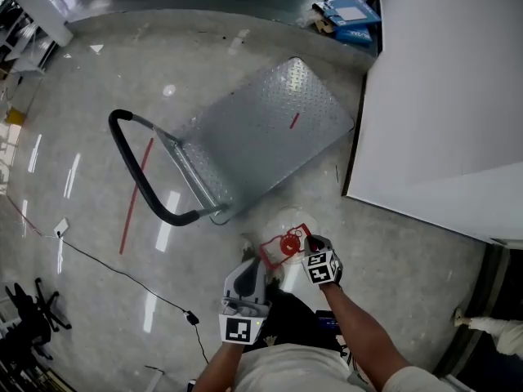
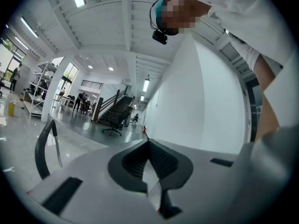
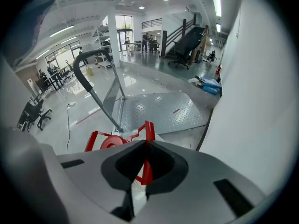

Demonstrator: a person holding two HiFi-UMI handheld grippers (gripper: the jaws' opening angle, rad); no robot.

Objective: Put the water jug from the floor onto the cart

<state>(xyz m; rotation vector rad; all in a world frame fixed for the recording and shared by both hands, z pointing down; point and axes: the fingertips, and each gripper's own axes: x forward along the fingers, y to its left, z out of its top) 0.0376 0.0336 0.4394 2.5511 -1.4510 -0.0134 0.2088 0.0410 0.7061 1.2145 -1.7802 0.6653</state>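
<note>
At the bottom centre of the head view, the person's two forearms reach forward, each holding a grey gripper with a square-marker cube. The left gripper [image 1: 248, 253] lies at the left flank of the clear plastic water jug [image 1: 283, 219]. In its own view its jaw tips meet and I can make out nothing clamped between them. The right gripper [image 3: 145, 146] is angled downward, its jaws clamped on the jug's red plastic carry handle [image 3: 148, 127], with the red round cap [image 3: 111, 143] just left of that handle.

The jug sits in the lower centre of the head view, just below the near end of the grey diamond-plate platform cart [image 1: 261, 137] and not on its deck. Whether its base touches the polished floor cannot be told. The cart's black looped push bar [image 1: 131, 166] stands at the left of the deck. A large white panel [image 1: 441, 80] fills the right side of the frame.
</note>
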